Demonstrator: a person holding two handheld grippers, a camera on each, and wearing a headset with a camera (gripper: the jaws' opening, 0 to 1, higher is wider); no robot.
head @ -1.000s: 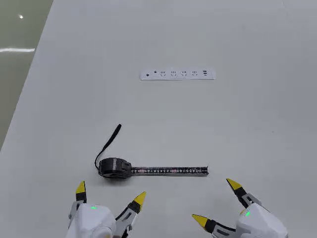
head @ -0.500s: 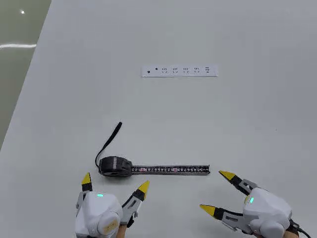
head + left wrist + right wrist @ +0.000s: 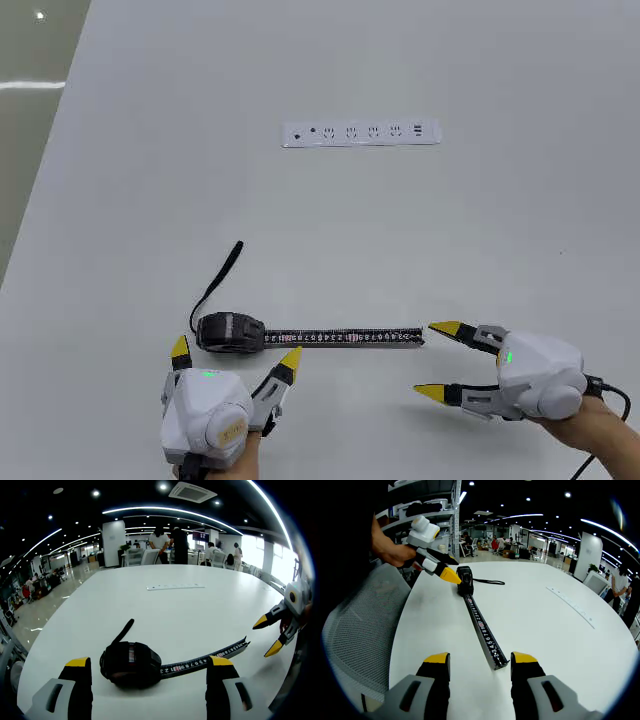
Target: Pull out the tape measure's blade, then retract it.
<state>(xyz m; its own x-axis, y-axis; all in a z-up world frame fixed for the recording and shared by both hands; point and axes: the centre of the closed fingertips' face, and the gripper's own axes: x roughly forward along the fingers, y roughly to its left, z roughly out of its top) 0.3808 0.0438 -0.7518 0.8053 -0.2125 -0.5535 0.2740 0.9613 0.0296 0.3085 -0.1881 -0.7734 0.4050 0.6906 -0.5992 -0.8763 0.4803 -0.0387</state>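
Just beside the tape measure [image 3: 231,332] the left gripper [image 3: 236,352] gapes empty, while at the tip of its extended blade [image 3: 345,338] the right gripper [image 3: 437,359] also gapes empty.

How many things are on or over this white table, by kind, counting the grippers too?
Tape measure, blade pulled out: 1
Power strip: 1
Grippers: 2, the left gripper and the right gripper, both open
Total: 4

From above and from either end, all views share the tape measure [image 3: 231,332].
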